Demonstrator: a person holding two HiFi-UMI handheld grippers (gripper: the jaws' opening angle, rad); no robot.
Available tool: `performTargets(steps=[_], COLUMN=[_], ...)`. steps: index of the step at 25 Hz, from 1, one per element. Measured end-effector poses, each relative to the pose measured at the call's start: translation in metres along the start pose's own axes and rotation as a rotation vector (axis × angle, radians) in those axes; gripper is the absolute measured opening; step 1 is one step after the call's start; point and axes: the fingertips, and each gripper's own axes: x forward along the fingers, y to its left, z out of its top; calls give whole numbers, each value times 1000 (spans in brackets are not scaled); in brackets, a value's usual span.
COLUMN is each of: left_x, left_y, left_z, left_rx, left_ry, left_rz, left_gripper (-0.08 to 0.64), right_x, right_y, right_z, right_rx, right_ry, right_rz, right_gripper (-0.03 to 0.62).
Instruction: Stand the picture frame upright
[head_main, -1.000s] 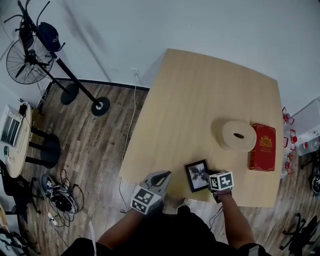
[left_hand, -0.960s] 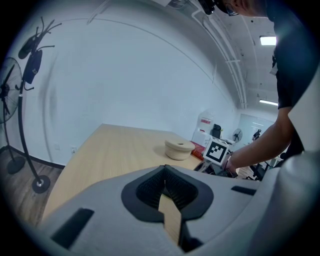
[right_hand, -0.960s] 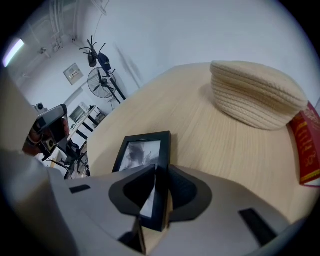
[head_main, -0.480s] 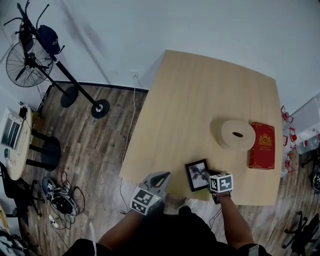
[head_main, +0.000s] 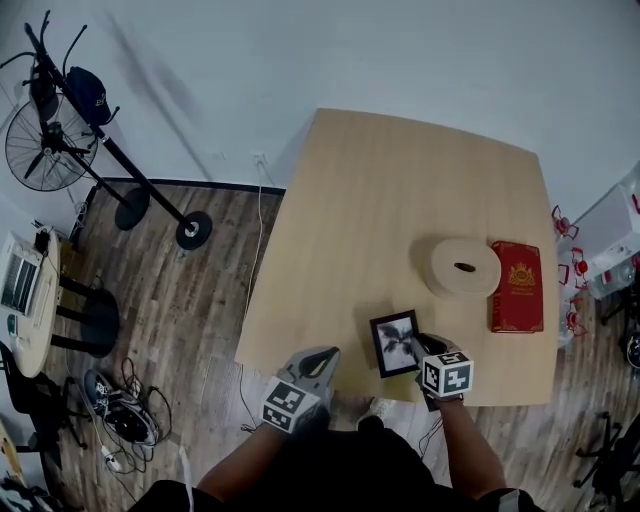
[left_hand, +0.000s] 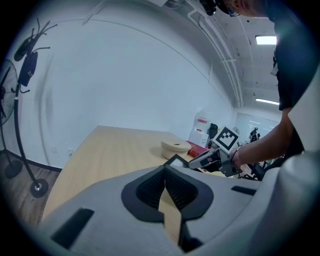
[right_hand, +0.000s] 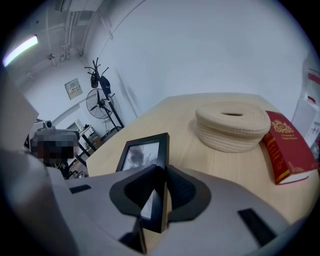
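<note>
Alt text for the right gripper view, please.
The right gripper, its jaws having just closed, grips a black picture frame by its edge over a light wooden table. Behind sit a round woven rope disc and a red book.

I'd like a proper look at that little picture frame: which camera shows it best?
The right gripper view: the picture frame is close, black border and photo clear. The head view shows it small from above; the left gripper view catches only a corner.
</note>
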Motion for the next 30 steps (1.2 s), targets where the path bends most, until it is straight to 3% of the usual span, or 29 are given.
performTargets(steps=[9, 15, 23, 30], left_x=[20, 41, 66, 87], left_y=[-7, -18, -27, -41], left_z=[13, 24, 34, 36], left_rx=[36, 61, 87, 105], left_ry=[5, 8, 20, 59], left_rz=[-43, -81, -112, -133], left_gripper=[1, 0, 0, 0], right_x=[-44, -62, -71, -64], right_y=[-26, -69, -117, -149], right_z=[50, 58, 55, 42], right_rx=[53, 135, 210, 246], right_ry=[-182, -256, -296, -277], right_rz=[-87, -174, -258, -279], right_gripper=[69, 69, 69, 69])
